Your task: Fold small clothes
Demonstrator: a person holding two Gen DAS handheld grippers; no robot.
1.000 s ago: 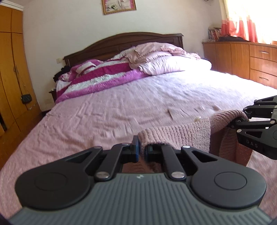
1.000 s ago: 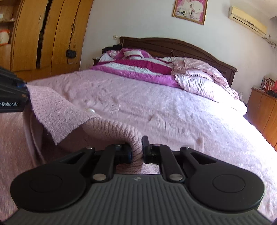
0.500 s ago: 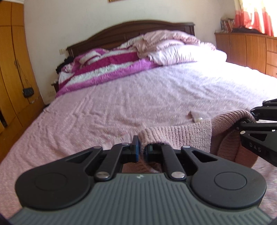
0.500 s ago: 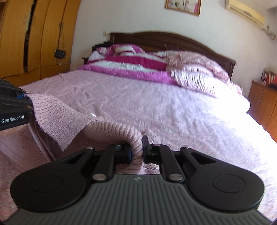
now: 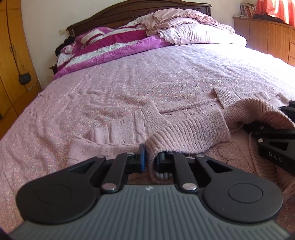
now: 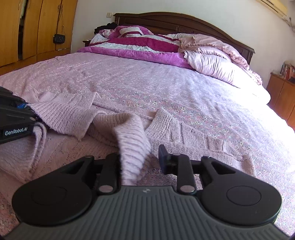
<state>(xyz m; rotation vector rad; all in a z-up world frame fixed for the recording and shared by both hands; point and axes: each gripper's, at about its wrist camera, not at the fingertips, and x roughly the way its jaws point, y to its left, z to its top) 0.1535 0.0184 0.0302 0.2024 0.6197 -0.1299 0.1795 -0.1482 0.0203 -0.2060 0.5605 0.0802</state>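
Soft, floppy pink knit sweater (image 5: pixel 188 129): best taken by ribbed hem; left gripper (image 5: pixel 150 160) easing apart, hem between; right gripper (image 6: pixel 140 157) opening, fold slipping out

A: Far end?
B: Dark wooden headboard (image 5: pixel 140 11) against a cream wall (image 5: pixel 42 16). Below it, a bunched magenta-and-white quilt (image 5: pixel 110 46), with a pink checked duvet (image 5: pixel 193 33) heaped just beside.
A: Bed surface?
B: Pink floral sheet (image 5: pixel 156 73), lightly creased.
A: Left side?
B: Orange-brown wardrobe (image 6: pixel 46 24), with a small black purse (image 6: pixel 59 38) hanging on one door.
A: Right side?
B: Low wooden cabinet (image 5: pixel 263 35), books (image 5: pixel 247 8) on top, red curtain (image 5: pixel 276 9) above.
A: Light?
B: Strong sun along the sheet's right edge. Air conditioner (image 6: pixel 274 6) high on the wall.
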